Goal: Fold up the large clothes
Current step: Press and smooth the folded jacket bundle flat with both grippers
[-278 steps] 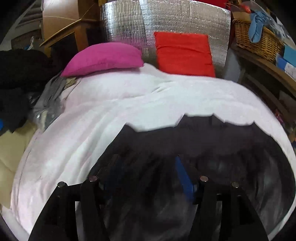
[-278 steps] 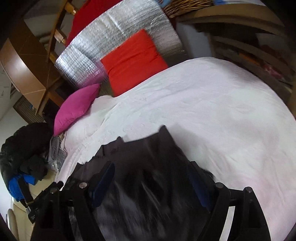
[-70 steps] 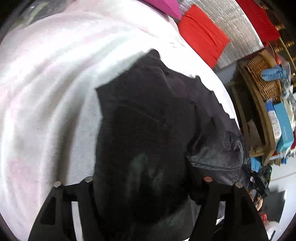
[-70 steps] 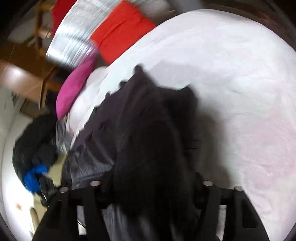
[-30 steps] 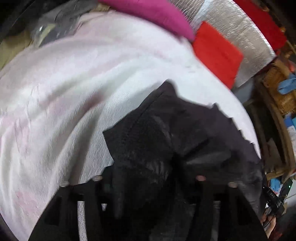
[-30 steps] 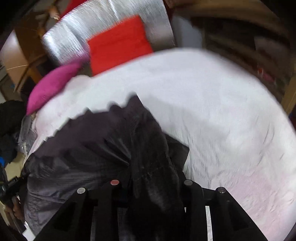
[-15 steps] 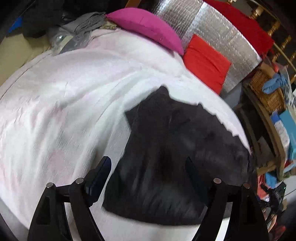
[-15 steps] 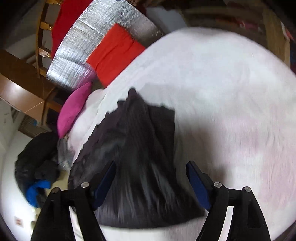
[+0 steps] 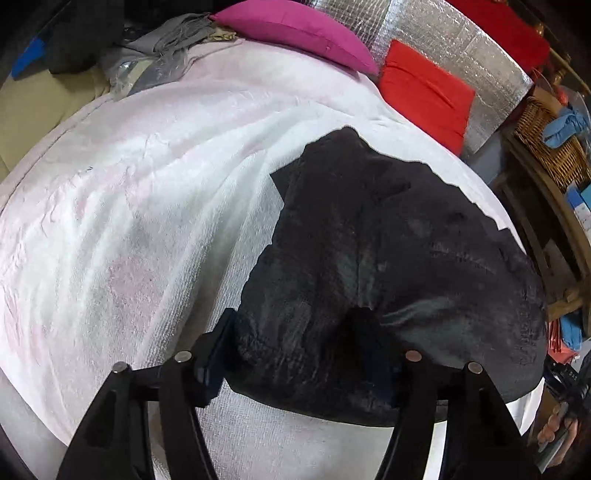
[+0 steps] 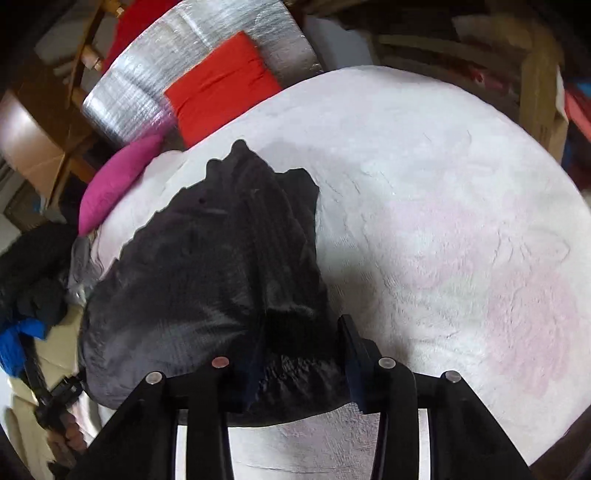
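A large black garment [image 9: 388,240] lies in a folded heap on the white blanket [image 9: 147,184] of a bed. My left gripper [image 9: 291,339] is at the garment's near left corner, its jaws closing on a thick fold that fills the gap; one pad touches the cloth's edge and the other sinks into it. In the right wrist view the same garment [image 10: 207,266] spreads to the left. My right gripper [image 10: 303,350] is at its near right corner, jaws closing on a bunched fold pressed between the pads.
A pink pillow [image 9: 295,26], a red cushion [image 9: 424,92] and a silver foil panel [image 9: 461,37] line the far end of the bed. Grey clothes [image 9: 166,48] lie far left, a wicker basket [image 9: 550,147] on shelves right. White blanket [image 10: 443,221] stretches right of the garment.
A second ago both grippers held bunched cloth; half a second ago they stood wide open over the laid-down garment. Now both have narrowed around folds at its near edge.
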`<state>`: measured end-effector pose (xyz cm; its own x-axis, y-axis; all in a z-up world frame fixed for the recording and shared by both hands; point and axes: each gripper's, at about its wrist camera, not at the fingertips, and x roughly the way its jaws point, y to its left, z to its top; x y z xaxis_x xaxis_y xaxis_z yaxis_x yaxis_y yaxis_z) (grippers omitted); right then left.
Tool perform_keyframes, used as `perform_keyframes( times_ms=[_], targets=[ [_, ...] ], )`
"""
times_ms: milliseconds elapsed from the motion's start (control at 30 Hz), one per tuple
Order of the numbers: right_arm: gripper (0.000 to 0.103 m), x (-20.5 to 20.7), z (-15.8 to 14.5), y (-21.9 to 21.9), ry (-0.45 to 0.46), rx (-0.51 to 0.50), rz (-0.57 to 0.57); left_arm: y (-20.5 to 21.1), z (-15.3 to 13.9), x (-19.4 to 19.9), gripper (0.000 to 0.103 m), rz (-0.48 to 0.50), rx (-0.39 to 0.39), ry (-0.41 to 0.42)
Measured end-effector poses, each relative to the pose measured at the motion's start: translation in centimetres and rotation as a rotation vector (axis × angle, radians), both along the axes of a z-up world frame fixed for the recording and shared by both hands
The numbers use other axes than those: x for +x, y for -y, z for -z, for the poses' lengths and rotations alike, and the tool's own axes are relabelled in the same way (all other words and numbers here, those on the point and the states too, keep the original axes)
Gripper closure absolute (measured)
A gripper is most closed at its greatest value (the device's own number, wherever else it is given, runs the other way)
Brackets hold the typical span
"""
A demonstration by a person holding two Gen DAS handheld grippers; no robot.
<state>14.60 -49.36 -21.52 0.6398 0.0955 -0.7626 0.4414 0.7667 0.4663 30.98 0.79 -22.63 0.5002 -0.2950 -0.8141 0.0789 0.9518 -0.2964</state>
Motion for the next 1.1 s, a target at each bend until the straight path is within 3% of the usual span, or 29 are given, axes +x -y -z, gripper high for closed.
perform_keyframes(
  times_ms=[100,133,267,467,633,767,1100],
  targets=[
    [0.032,-1.1,-1.4,0.5,0.066,0.04,0.028,-0.5,-0.7,-1.1,0.028,-0.037,0.006,0.012],
    [0.029,-1.4,-1.8,0.5,0.095,0.042,0.042,-0.5,-1.0,-1.5,0.028,-0.041,0.007,0.021],
    [0.028,-2.4,-4.3,-0.9,0.203,-0.066,0.074,0.9,-2.5,-3.8,0.028,-0.047,0.09,0.103],
    [0.027,-0.6,-6.2,-5.5,0.318,-0.123,-0.057,3.2,-3.9,-6.0,0.027,-0.039,0.161,0.188],
    [0.027,0.5,-6.4,-9.9,0.312,-0.15,-0.172,5.2,-4.1,-6.7,0.027,-0.021,0.264,0.219],
    [0.027,0.8,-6.2,-12.9,0.295,-0.201,-0.216,6.0,-4.4,-7.6,0.027,-0.011,0.298,0.249],
    [0.027,2.6,-3.3,-13.8,0.141,-0.199,-0.218,7.8,-3.3,-7.3,0.027,0.02,0.349,0.251]
  ],
)
